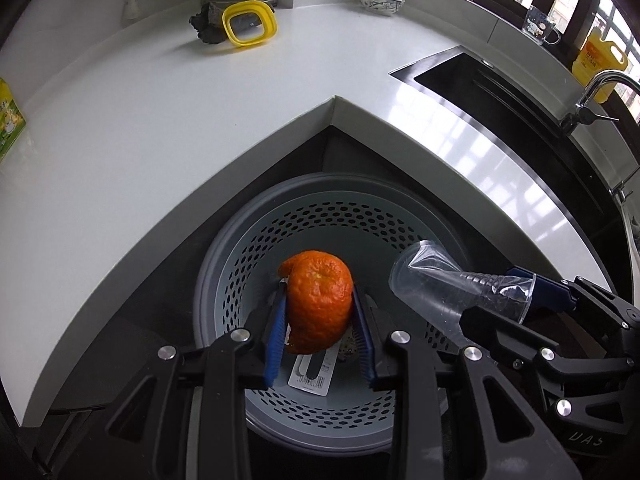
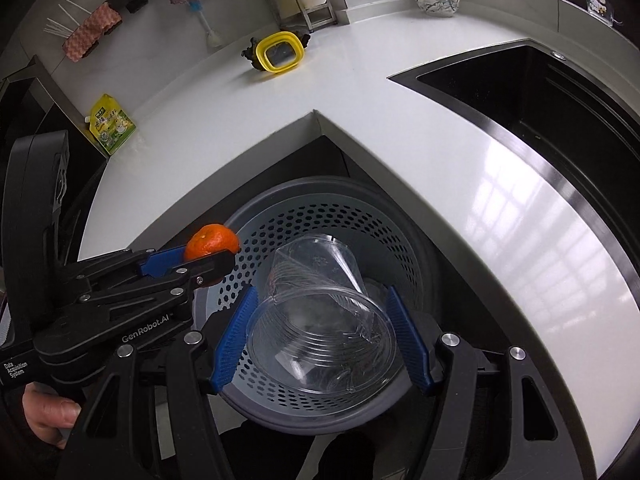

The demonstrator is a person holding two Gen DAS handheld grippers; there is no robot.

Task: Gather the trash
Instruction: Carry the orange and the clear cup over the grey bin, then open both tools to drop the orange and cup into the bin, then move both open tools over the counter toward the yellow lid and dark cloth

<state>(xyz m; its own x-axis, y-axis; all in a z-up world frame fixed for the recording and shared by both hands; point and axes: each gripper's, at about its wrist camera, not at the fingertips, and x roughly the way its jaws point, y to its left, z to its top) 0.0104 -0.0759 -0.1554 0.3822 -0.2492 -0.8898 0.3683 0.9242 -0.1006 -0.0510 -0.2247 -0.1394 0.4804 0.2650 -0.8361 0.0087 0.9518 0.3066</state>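
An orange peel (image 1: 318,304) sits pinched between the blue pads of my left gripper (image 1: 320,320), held over the grey perforated trash bin (image 1: 320,420) that stands in the corner below the counter. A crumpled clear plastic cup (image 2: 324,324) is clamped between the blue pads of my right gripper (image 2: 322,328), also above the bin (image 2: 332,220). In the left wrist view the cup (image 1: 452,284) and the right gripper (image 1: 532,300) come in from the right. The right wrist view shows the left gripper (image 2: 208,260) with the peel (image 2: 210,242) at the bin's left rim. A barcoded card (image 1: 312,374) lies in the bin.
The white L-shaped counter (image 1: 180,128) wraps around the bin. On it are a yellow lid (image 1: 250,24) against a dark object, a green pouch (image 2: 110,124), a bowl (image 1: 380,0) and a black sink (image 2: 540,112) with a faucet (image 1: 592,92). A hand (image 2: 48,412) holds the left gripper.
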